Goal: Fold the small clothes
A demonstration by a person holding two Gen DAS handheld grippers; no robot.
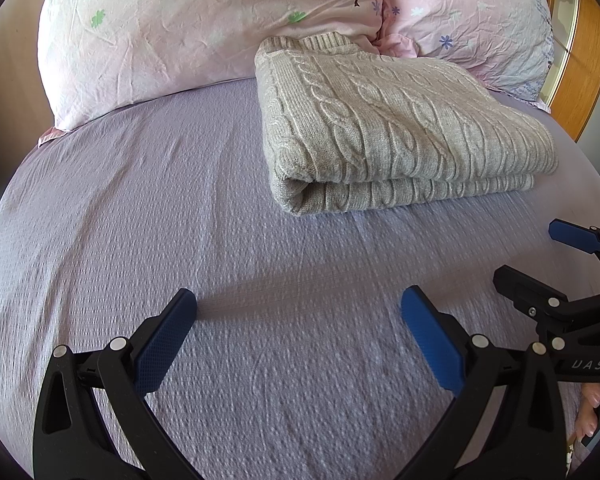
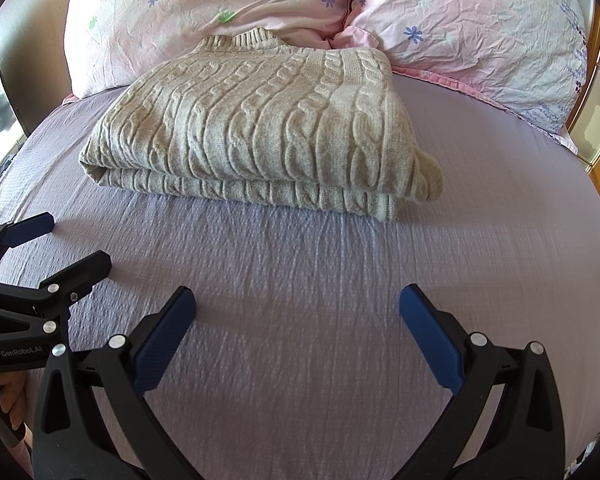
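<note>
A beige cable-knit sweater (image 1: 392, 128) lies folded in a thick rectangle on the lilac bedsheet (image 1: 180, 220), its collar against the pillows. It also shows in the right wrist view (image 2: 256, 128). My left gripper (image 1: 298, 306) is open and empty, above bare sheet, short of the sweater's near fold. My right gripper (image 2: 296, 304) is open and empty, also short of the sweater. Each gripper shows at the edge of the other's view: the right gripper (image 1: 540, 256) and the left gripper (image 2: 66, 240).
Two pink flowered pillows (image 1: 204, 28) (image 2: 472, 28) stand behind the sweater at the head of the bed. A wooden frame (image 1: 584, 72) is at the far right. The sheet (image 2: 480, 220) stretches around the sweater.
</note>
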